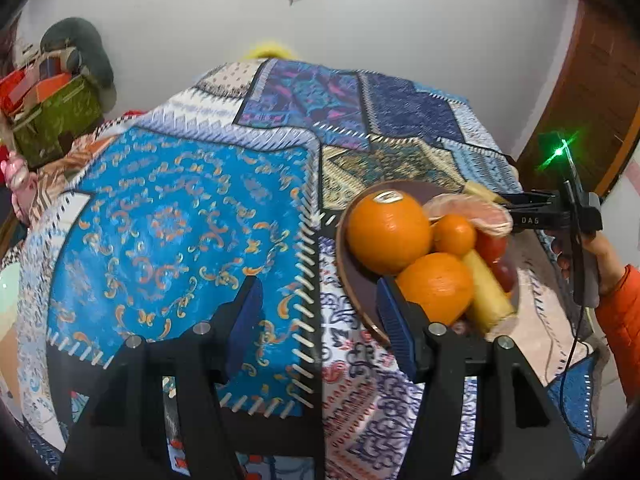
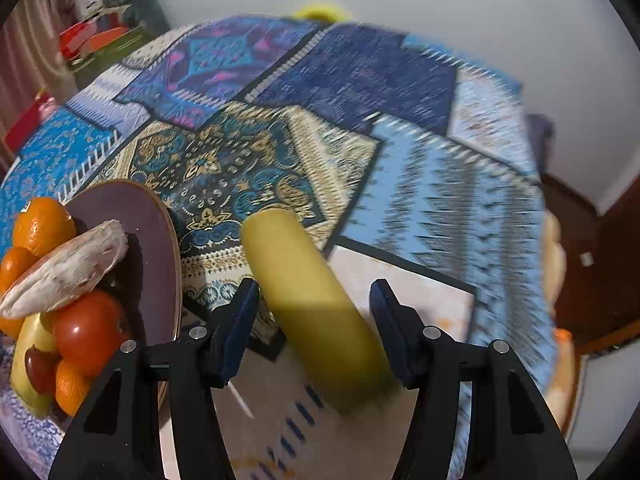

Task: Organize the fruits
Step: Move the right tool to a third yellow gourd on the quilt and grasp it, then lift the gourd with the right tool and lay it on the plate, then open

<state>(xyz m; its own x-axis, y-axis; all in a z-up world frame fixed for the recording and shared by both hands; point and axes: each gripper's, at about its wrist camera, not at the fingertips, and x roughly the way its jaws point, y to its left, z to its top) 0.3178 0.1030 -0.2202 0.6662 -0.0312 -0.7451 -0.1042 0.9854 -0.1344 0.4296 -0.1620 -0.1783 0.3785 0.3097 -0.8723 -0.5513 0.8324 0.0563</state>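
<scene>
Near the desk's right edge, on a patchwork cloth below a white wall, a plate holds oranges and a tomato, while the left tool hangs released and the right tool, spread wide, straddles a banana.

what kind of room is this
Probably a lived-in room at home: a table under a patchwork cloth, a plate piled with fruit, and household clutter stacked against the white wall.
</scene>
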